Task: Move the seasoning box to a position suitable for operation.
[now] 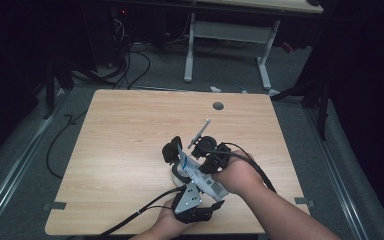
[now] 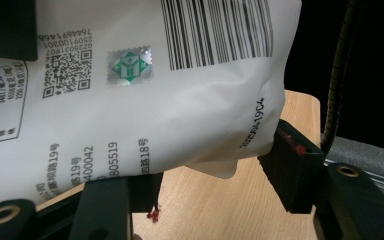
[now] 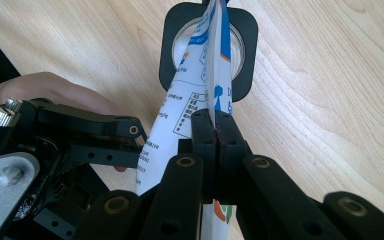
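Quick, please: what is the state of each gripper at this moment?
Left gripper: cannot be told; the white packet lies between its jaws.
Right gripper: closed on the white packet's edge.

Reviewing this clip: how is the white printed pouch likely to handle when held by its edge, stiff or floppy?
Probably floppy: the white printed pouch creases and bulges between the jaws. Its film looks smooth, perhaps slippery, yet the right hand-held gripper pinches a thin seam flat. It seems light, sagging little.

White printed pouch (image 1: 200,176) with barcode and blue markings, held tilted above the wooden table near its front edge
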Demonstrator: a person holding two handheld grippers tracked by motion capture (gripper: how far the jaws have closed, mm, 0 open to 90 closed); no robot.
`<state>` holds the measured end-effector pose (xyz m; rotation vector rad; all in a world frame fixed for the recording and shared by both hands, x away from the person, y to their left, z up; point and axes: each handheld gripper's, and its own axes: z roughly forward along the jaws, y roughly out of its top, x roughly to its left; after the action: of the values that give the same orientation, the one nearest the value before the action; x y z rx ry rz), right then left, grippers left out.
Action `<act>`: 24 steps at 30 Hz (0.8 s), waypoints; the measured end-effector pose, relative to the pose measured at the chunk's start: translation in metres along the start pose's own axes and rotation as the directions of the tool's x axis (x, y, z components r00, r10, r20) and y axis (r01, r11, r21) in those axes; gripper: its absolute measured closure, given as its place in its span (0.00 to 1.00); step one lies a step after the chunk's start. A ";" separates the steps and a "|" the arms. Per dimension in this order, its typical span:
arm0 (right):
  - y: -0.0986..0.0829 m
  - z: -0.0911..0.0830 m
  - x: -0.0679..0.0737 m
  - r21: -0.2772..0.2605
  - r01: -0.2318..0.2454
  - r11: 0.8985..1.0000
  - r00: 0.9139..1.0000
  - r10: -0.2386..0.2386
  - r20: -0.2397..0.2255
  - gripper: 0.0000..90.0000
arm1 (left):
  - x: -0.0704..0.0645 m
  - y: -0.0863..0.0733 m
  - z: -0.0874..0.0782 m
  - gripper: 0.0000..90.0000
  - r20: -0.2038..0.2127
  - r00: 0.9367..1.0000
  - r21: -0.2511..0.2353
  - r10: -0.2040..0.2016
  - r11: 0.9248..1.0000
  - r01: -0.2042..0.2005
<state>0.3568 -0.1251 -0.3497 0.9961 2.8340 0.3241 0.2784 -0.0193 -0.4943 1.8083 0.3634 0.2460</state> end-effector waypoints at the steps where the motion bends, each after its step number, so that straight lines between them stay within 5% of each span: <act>1: 0.000 0.000 0.000 0.001 0.002 1.000 1.000 -0.002 0.001 1.00 | 0.000 0.000 0.000 0.51 0.001 1.000 0.000 0.000 1.000 0.000; 24: 0.002 -0.001 0.001 0.004 0.000 1.000 1.000 0.000 0.002 1.00 | 0.001 0.001 -0.001 0.52 -0.003 1.000 -0.004 0.004 1.000 -0.004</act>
<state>0.3574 -0.1230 -0.3485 0.9970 2.8343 0.3168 0.2785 -0.0181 -0.4934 1.8050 0.3618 0.2522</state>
